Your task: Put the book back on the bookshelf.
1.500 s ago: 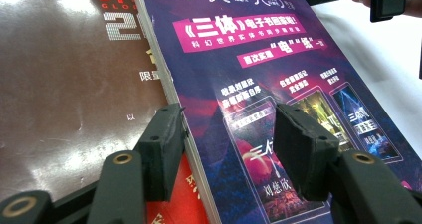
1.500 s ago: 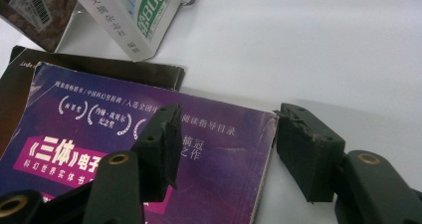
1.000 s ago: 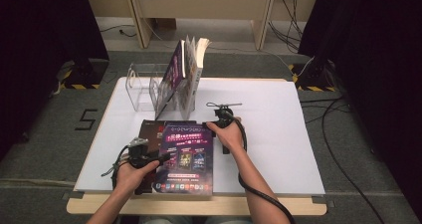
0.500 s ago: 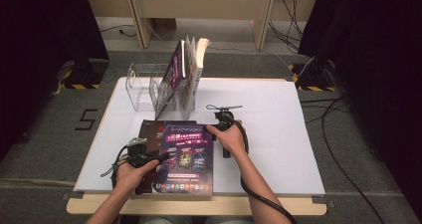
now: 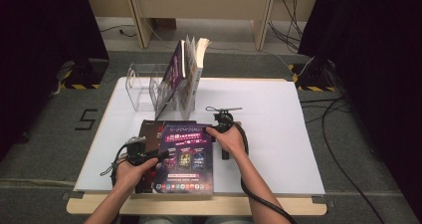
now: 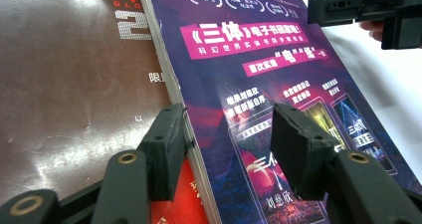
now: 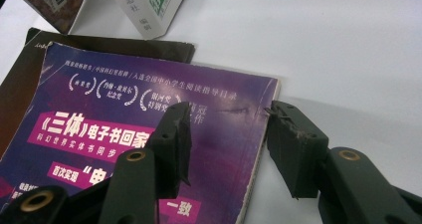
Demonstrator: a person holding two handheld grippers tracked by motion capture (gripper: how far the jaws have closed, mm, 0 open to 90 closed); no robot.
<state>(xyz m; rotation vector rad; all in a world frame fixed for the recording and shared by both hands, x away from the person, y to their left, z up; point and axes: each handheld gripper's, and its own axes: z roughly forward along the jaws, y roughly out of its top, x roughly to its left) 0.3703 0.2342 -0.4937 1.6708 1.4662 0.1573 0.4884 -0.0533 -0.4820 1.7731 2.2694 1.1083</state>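
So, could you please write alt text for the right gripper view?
Open black tongs straddle the right edge of a purple magazine lying on a white table. A dark book lies under it.

A clear acrylic rack [image 5: 142,87] stands at the ten o'clock corner of the white table [image 5: 278,129], with several books [image 5: 186,74] leaning upright against its right end. Cables [image 5: 293,5] trail over the floor at twelve and three o'clock, and a "5" marking [image 5: 85,119] lies at nine o'clock.
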